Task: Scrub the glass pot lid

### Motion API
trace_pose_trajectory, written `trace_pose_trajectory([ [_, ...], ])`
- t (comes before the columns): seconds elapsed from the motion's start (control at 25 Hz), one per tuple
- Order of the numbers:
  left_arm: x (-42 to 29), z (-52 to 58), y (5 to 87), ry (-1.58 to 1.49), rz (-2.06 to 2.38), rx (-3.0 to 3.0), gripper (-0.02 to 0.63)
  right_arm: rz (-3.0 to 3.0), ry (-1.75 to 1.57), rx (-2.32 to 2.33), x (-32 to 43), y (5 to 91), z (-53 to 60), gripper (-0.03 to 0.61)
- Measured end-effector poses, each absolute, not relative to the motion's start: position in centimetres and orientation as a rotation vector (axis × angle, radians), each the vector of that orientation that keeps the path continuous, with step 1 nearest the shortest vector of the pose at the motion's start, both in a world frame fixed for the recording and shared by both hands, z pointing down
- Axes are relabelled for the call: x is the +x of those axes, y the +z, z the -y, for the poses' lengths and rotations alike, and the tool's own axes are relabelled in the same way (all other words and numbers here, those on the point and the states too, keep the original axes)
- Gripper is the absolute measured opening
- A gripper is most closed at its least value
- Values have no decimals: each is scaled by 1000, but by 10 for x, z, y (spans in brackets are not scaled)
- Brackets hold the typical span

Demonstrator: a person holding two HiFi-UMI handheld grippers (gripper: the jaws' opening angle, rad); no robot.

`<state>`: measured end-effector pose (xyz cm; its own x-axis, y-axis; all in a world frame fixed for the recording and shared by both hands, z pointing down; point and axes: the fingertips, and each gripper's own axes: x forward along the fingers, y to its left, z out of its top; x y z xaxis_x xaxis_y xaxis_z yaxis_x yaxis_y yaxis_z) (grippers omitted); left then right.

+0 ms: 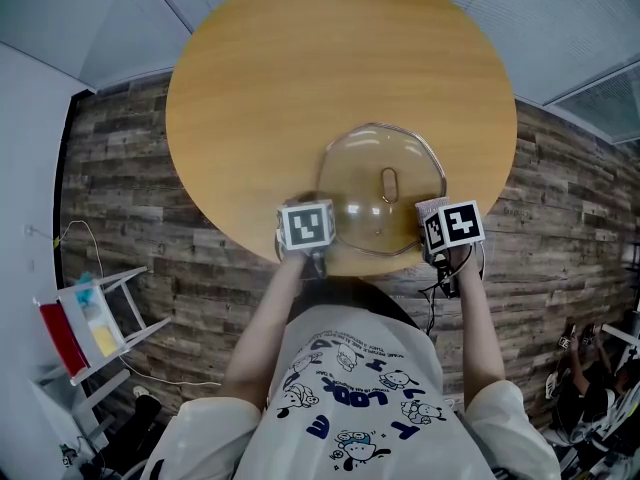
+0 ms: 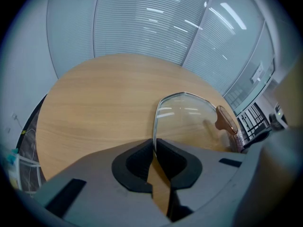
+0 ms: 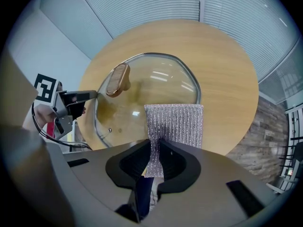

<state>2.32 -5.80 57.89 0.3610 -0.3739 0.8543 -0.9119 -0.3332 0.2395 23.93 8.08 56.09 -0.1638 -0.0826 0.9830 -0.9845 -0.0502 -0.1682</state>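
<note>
**Desk:** How are the tools set?

**Caption:** The left tool (image 2: 154, 146) is seen clamped on the rim of the glass pot lid (image 2: 189, 119), with the steel edge pinched between its pads. The right tool (image 3: 158, 150) is closed on a silver mesh scrubbing cloth (image 3: 175, 124), whose free end is fanned out ahead of the jaws.

**Desk:** And where is the lid found from the cloth?

**Caption:** In the head view, the lid is laid knob-up on the round wooden counter (image 1: 300, 68), at its near edge. Its centre is placed at about 10 o'clock from the right tool and 2 o'clock from the left. The wooden knob (image 1: 388, 182) is aligned 12 to 6. The cloth is held over the near-right rim; contact with the glass cannot be confirmed. A stroke toward 10 o'clock is judged to be called for.
</note>
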Motion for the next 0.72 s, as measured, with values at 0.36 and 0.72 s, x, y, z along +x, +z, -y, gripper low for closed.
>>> trace_pose_trajectory([
  [0.36, 23, 57, 580, 901, 1127, 1869, 32, 1390, 1336, 1172, 221, 562, -89, 63],
  [0.72, 24, 60, 576, 899, 1150, 1877, 31, 1426, 1344, 1105, 203, 563, -94, 63],
])
